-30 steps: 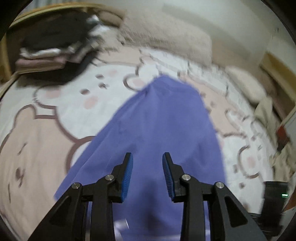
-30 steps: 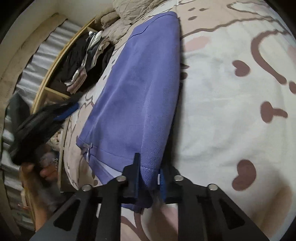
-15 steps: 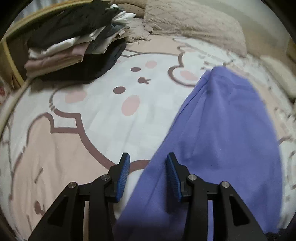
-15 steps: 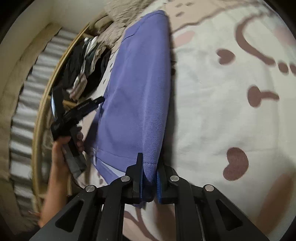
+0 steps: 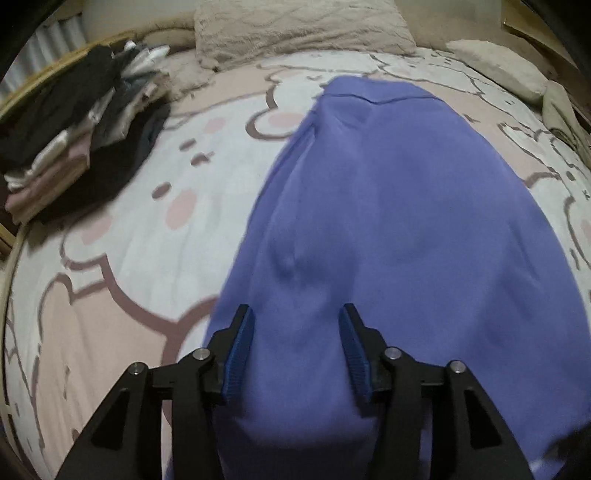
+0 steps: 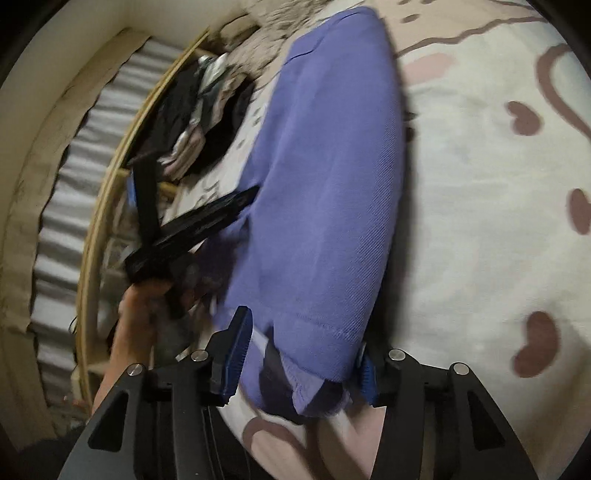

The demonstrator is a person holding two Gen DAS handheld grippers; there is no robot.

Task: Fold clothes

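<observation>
Right wrist view shows both claws, right gripper [image 6: 301, 356] and left gripper [image 5: 297, 350], spread wide and holding nothing over the soft, limp purple knit shirt [image 6: 328, 192], likely best pinched at its hemmed corner.

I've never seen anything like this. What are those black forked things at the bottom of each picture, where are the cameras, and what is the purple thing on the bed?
There is no robot here. A person holds a hand tool in each hand, each with two jaws lined in blue, and a wide-angle camera on each tool looks forward along them. One picture comes from the left gripper, the other from the right gripper.

Both look at a bed with a cartoon bear sheet. On it lies a purple garment, already folded into a long shape. A stack of folded clothes sits near the bed's edge, and a beige pillow at its head.

Both pairs of jaws stand open. The right pair straddles the garment's hem without pinching it. The right view also shows the person's left hand.
</observation>
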